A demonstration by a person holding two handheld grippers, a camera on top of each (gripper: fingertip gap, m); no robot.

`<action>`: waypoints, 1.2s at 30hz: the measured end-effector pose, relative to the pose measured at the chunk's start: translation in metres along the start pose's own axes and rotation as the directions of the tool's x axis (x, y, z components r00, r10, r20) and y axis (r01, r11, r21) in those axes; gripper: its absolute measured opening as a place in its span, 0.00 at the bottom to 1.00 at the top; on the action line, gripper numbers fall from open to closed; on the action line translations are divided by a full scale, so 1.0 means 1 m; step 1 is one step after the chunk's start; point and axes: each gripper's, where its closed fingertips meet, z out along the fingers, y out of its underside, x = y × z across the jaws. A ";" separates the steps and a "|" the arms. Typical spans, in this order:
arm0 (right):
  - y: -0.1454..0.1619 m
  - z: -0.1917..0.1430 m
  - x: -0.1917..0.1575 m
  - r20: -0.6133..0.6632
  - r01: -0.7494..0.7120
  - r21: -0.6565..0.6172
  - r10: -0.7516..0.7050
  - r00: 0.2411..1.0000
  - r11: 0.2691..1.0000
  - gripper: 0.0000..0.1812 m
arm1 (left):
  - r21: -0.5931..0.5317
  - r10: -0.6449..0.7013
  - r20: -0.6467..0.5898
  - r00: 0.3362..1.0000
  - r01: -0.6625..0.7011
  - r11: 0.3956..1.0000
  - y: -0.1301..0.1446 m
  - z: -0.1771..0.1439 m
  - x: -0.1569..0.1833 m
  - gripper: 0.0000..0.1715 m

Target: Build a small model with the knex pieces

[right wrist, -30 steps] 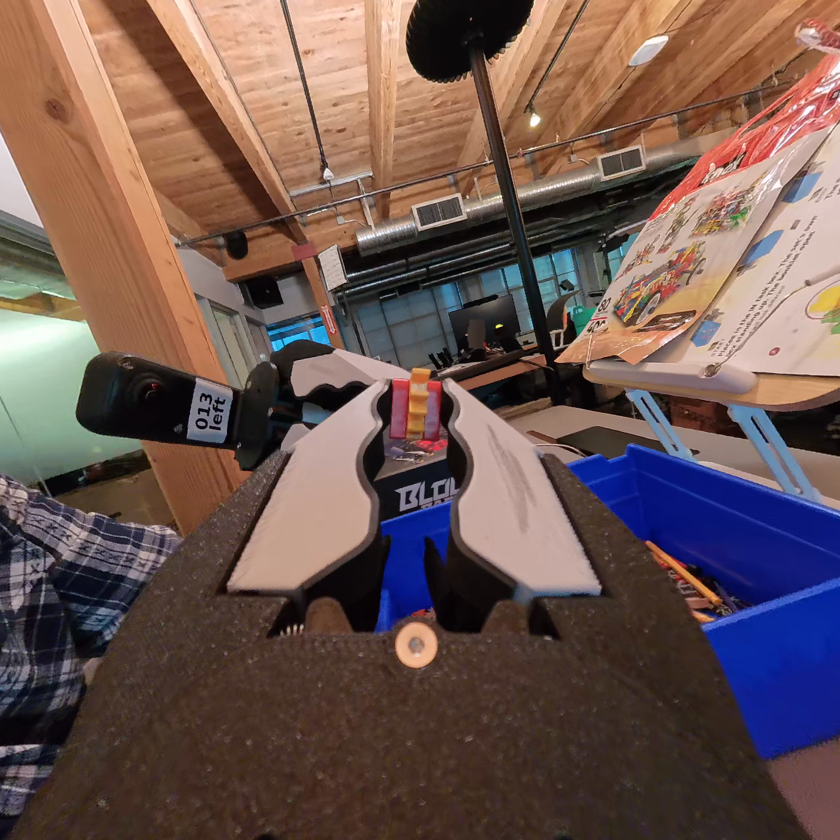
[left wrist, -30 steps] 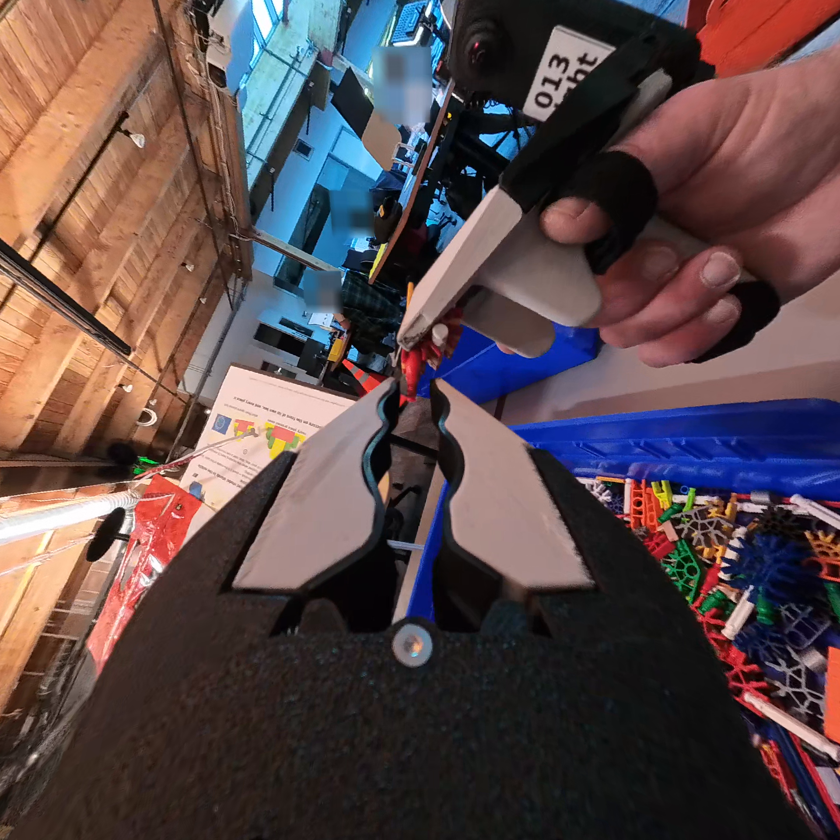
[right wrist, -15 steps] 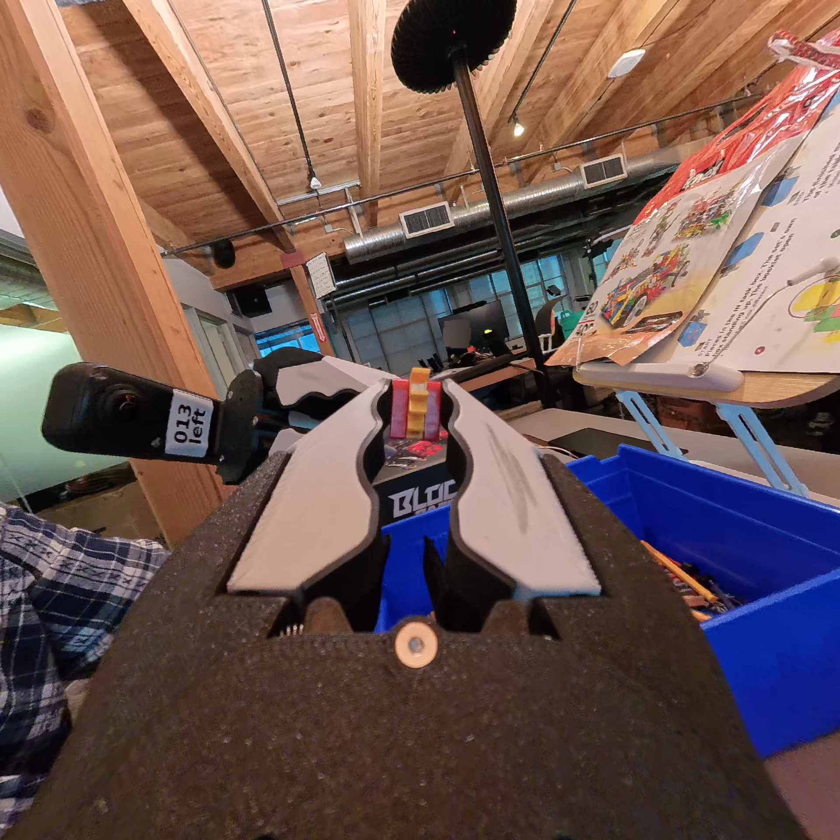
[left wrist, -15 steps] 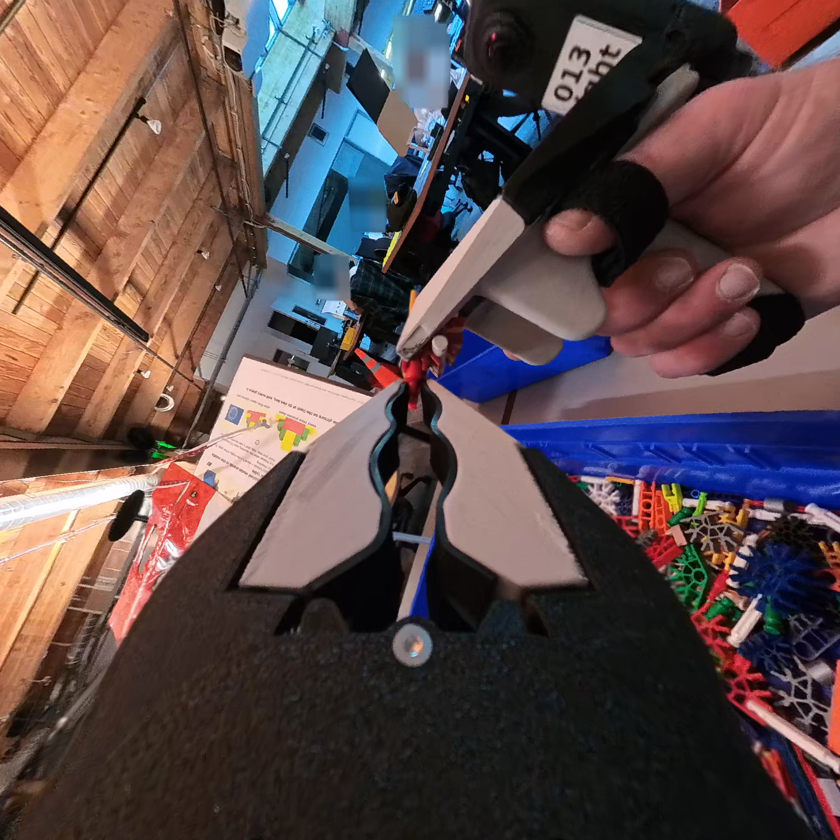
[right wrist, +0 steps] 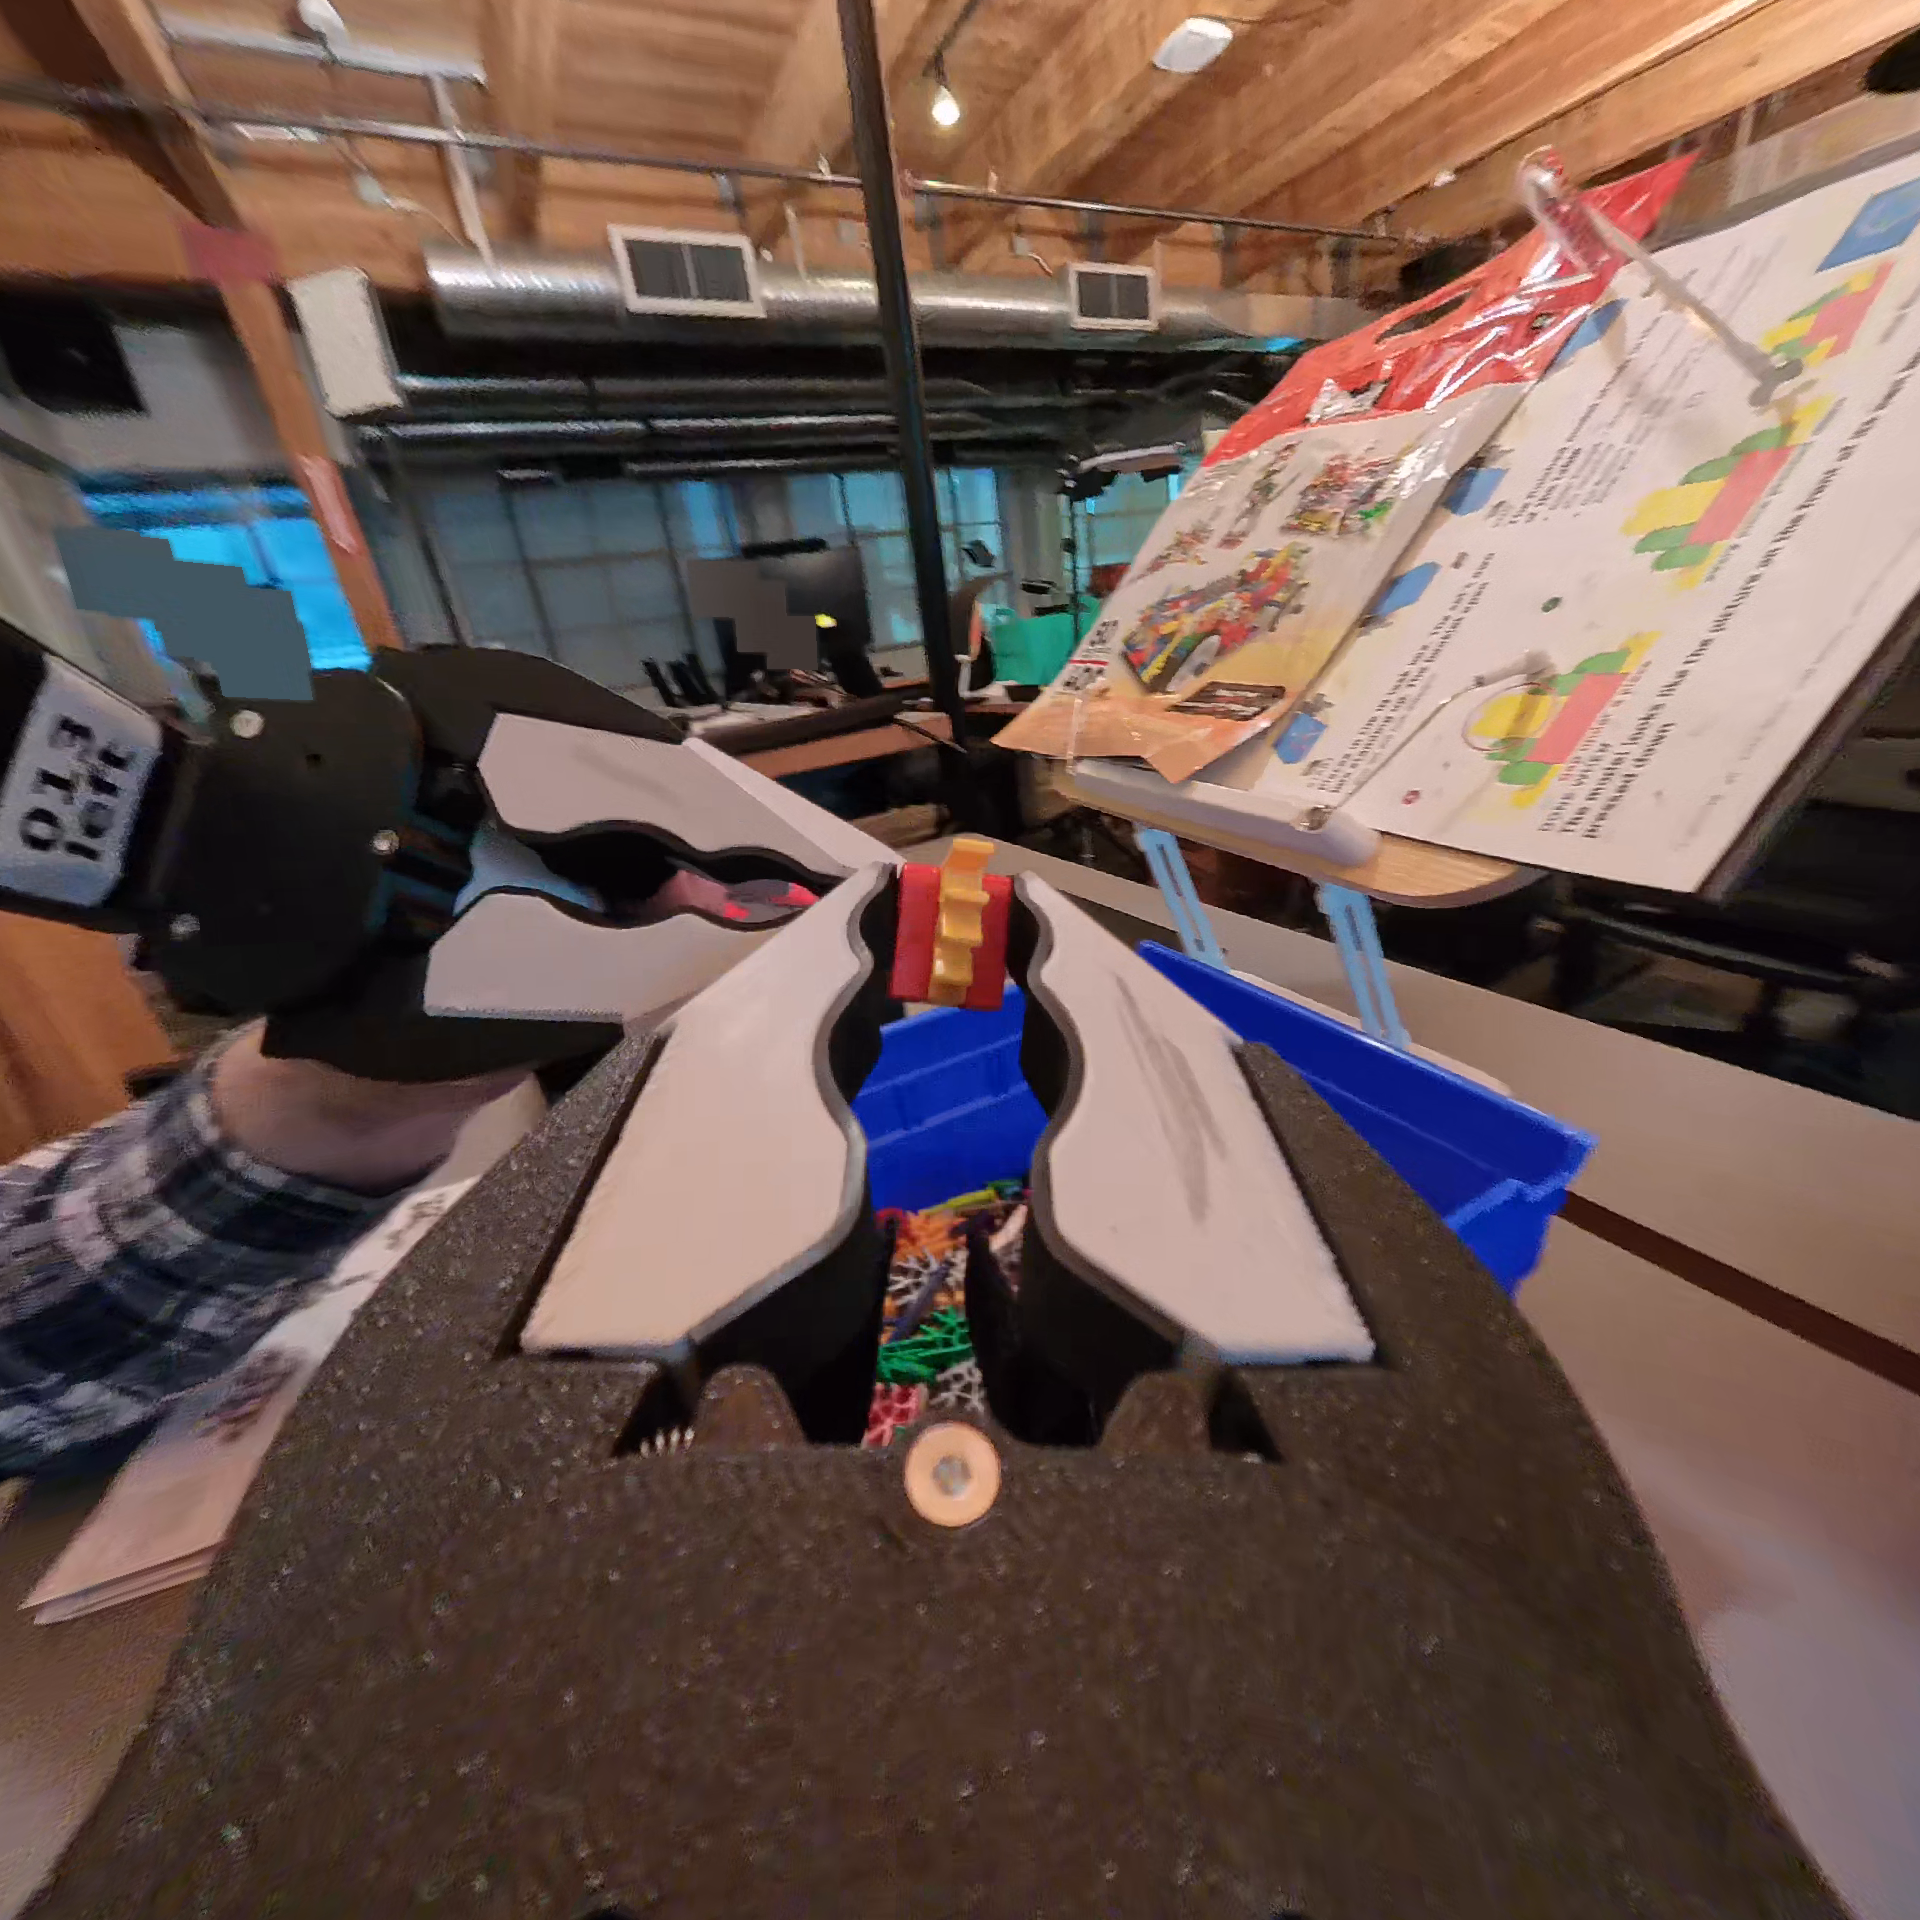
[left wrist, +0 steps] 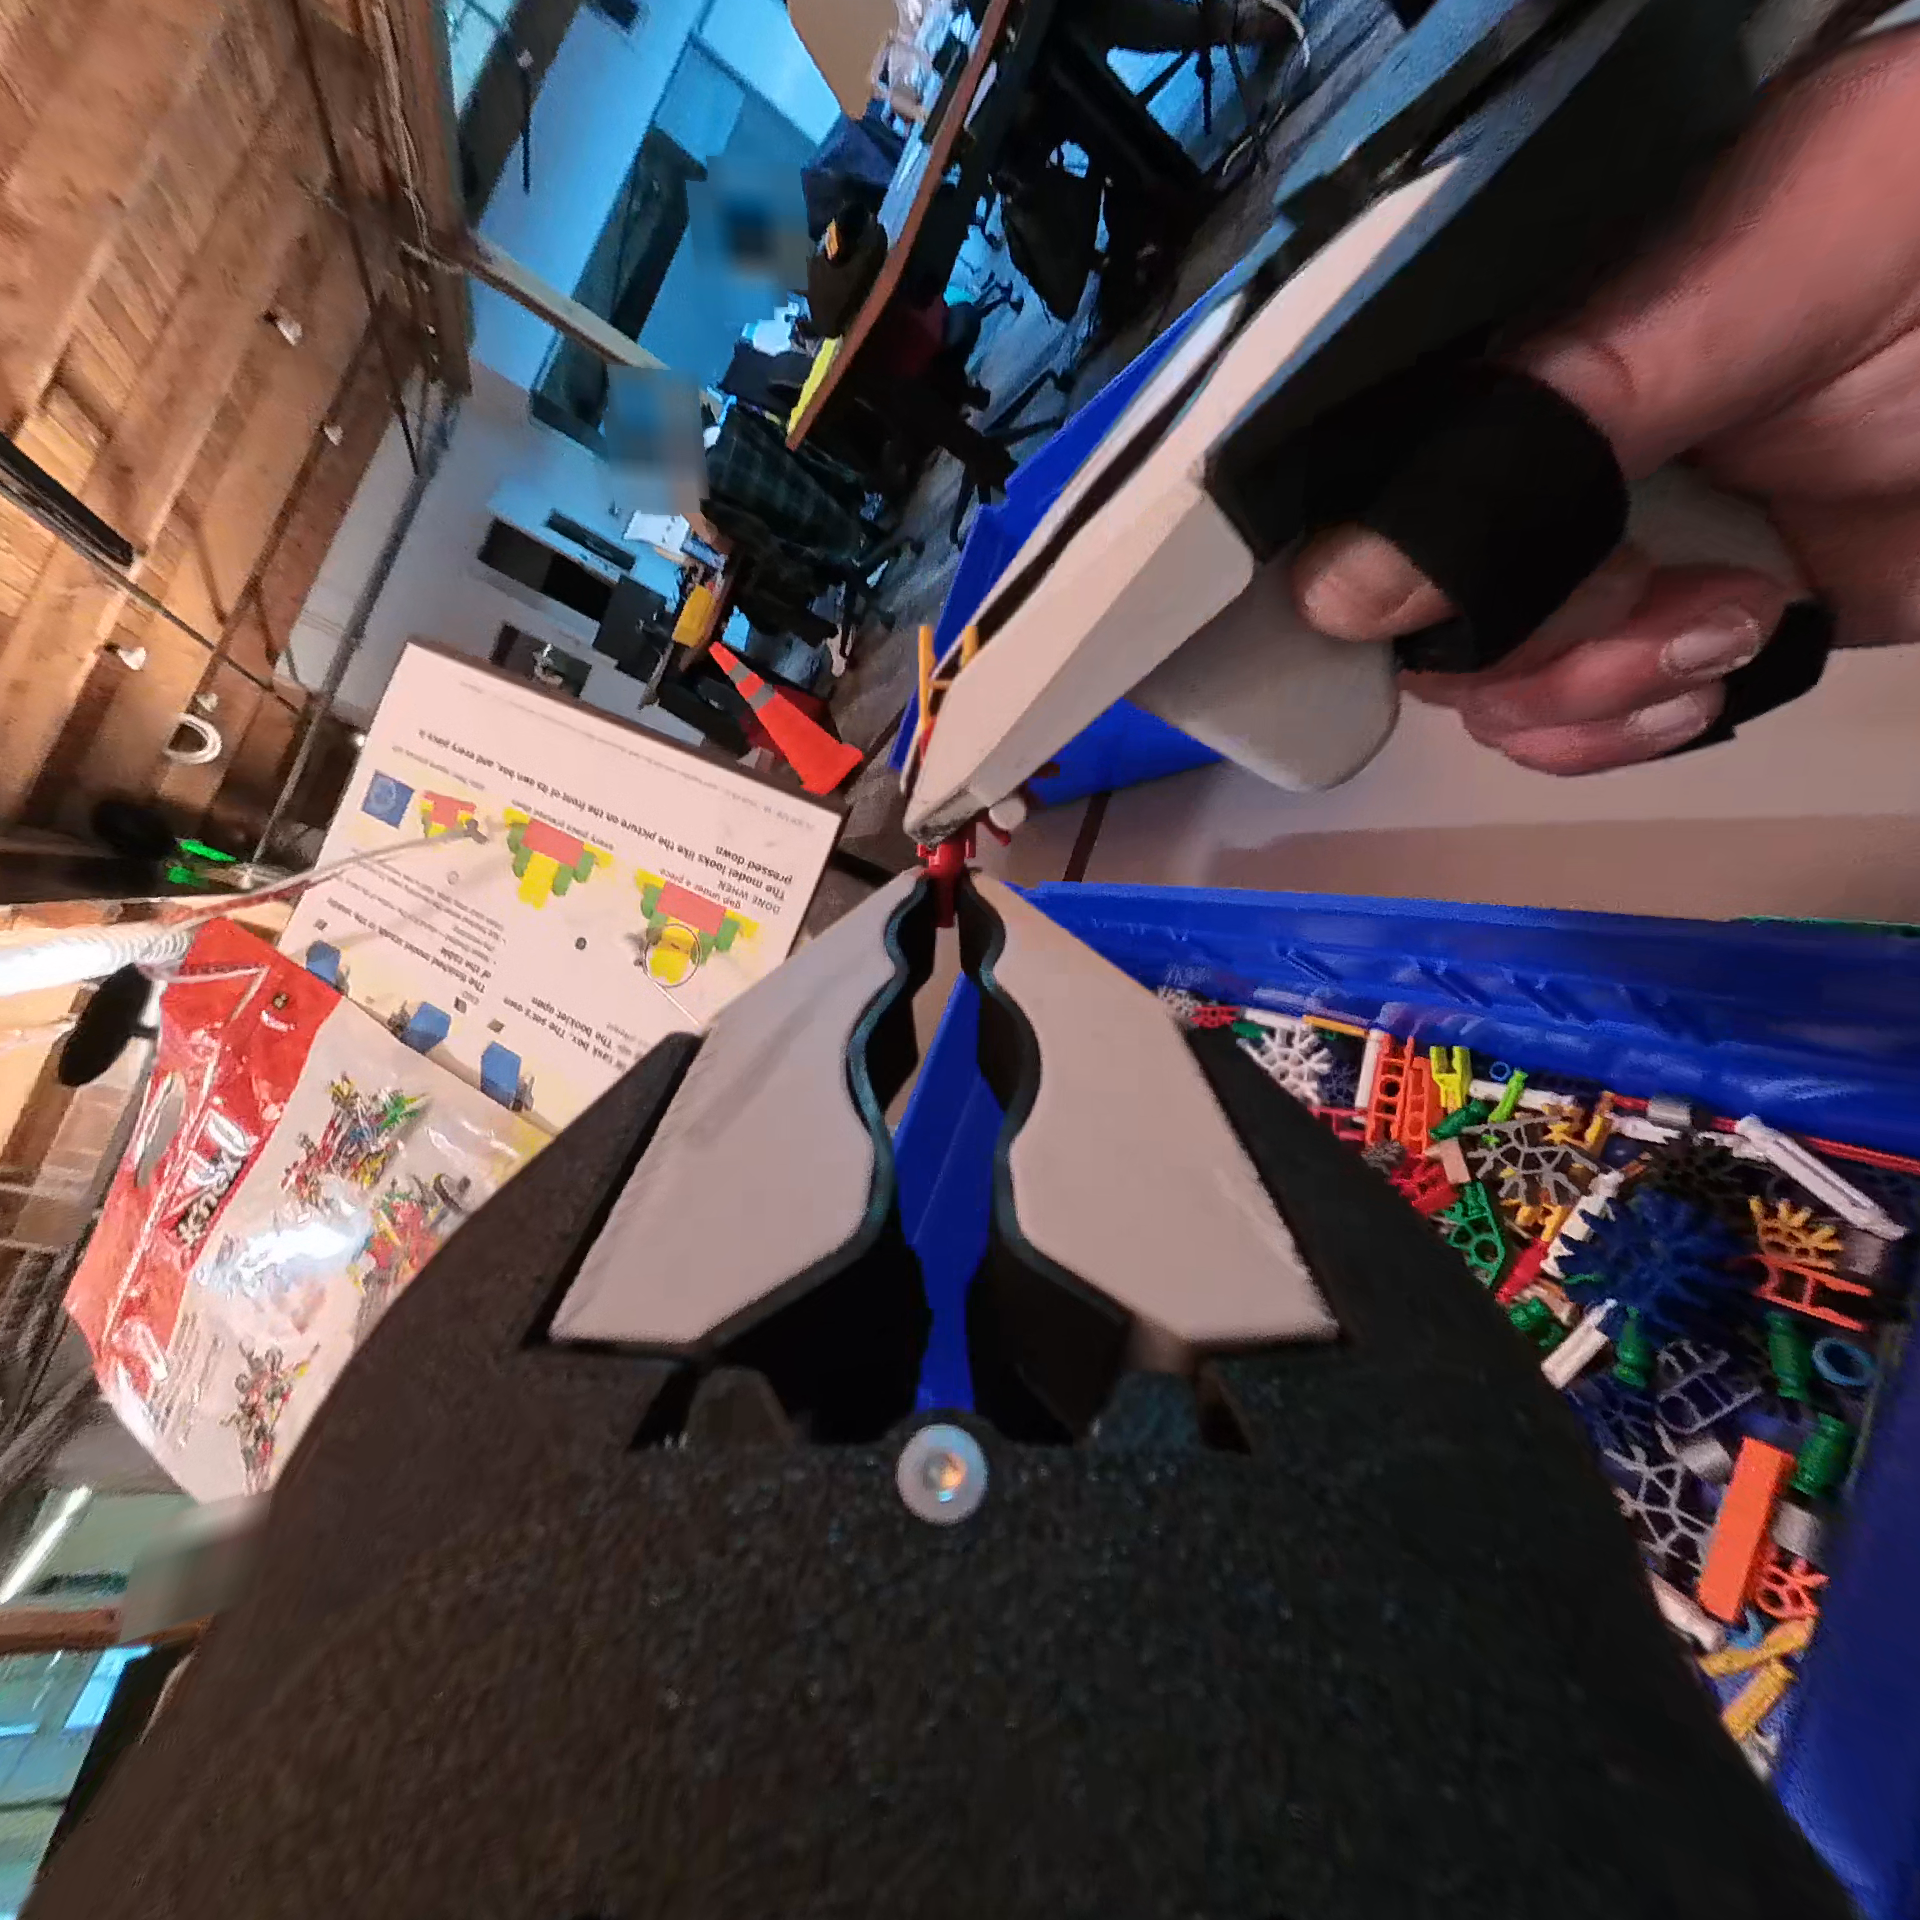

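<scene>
My right gripper (right wrist: pixel 951 920) is shut on a small red and yellow toothed piece (right wrist: pixel 914 940) and holds it in the air above a blue bin (right wrist: pixel 1403 1101). In the left wrist view a hand (left wrist: pixel 1714 416) holds that right gripper (left wrist: pixel 951 816) at the upper right, its tip pointing down at my left gripper (left wrist: pixel 940 899). The left gripper's jaws are nearly together on a small red piece (left wrist: pixel 943 868) that sticks out from the right gripper's tip. In the right wrist view the left gripper (right wrist: pixel 862 873) comes in from the left, tip against the held piece.
The blue bin (left wrist: pixel 1455 966) holds many small coloured construction pieces (left wrist: pixel 1621 1247). A tilted stand carries an instruction sheet (right wrist: pixel 1558 582) and a red-topped clear bag (right wrist: pixel 1403 343). A second blue bin (left wrist: pixel 1091 727) stands behind. A plaid sleeve (right wrist: pixel 135 1278) and papers (right wrist: pixel 187 1507) are at the left. Less than 4 cm separates the two grippers' tips.
The left gripper's jaws have closed from a wider gap onto the red piece. Both grippers have come closer together and lower, over the bin. Both views are blurred by motion.
</scene>
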 end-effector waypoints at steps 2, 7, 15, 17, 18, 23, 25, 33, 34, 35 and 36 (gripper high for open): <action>0.002 0.001 0.003 -0.070 0.098 -0.040 -0.101 0.992 0.994 0.10 | -0.041 -0.019 0.006 1.000 0.019 0.999 0.004 0.003 0.001 0.00; 0.004 0.002 0.005 -0.232 0.387 -0.163 -0.416 0.879 0.908 0.10 | -0.130 0.007 0.054 0.998 0.000 0.992 0.009 0.005 0.001 0.00; -0.010 -0.002 0.000 -0.074 0.067 0.028 -0.065 0.995 0.997 0.10 | 0.026 -0.153 -0.028 0.988 0.153 0.988 -0.006 -0.003 -0.003 0.00; -0.015 -0.006 0.000 0.051 -0.142 0.094 0.138 0.989 0.985 0.10 | 0.085 -0.224 -0.080 0.971 0.230 0.969 -0.013 -0.005 -0.002 0.00; -0.017 -0.007 -0.001 0.129 -0.251 0.104 0.237 0.963 0.962 0.10 | 0.120 -0.233 -0.095 0.968 0.244 0.962 -0.016 -0.008 -0.003 0.00; -0.024 -0.010 -0.006 0.305 -0.480 0.138 0.424 0.853 0.866 0.10 | 0.227 -0.274 -0.151 0.950 0.303 0.926 -0.024 -0.015 -0.006 0.00; -0.027 -0.011 -0.009 0.335 -0.490 0.145 0.424 0.842 0.859 0.10 | 0.288 -0.298 -0.214 0.930 0.351 0.891 -0.030 -0.020 -0.006 0.00; -0.024 -0.011 -0.004 0.279 -0.442 0.150 0.391 0.877 0.884 0.10 | 0.248 -0.210 -0.130 0.969 0.237 0.939 -0.024 -0.014 -0.004 0.00; -0.024 -0.010 -0.002 0.255 -0.418 0.157 0.372 0.892 0.895 0.10 | 0.227 -0.215 -0.139 0.967 0.242 0.943 -0.023 -0.012 -0.002 0.00; -0.023 -0.010 -0.002 0.230 -0.384 0.163 0.343 0.911 0.909 0.10 | 0.210 -0.223 -0.148 0.964 0.251 0.945 -0.022 -0.011 0.000 0.00; -0.023 -0.010 -0.001 0.206 -0.347 0.162 0.312 0.927 0.924 0.10 | 0.196 -0.234 -0.160 0.959 0.263 0.945 -0.021 -0.010 0.001 0.00</action>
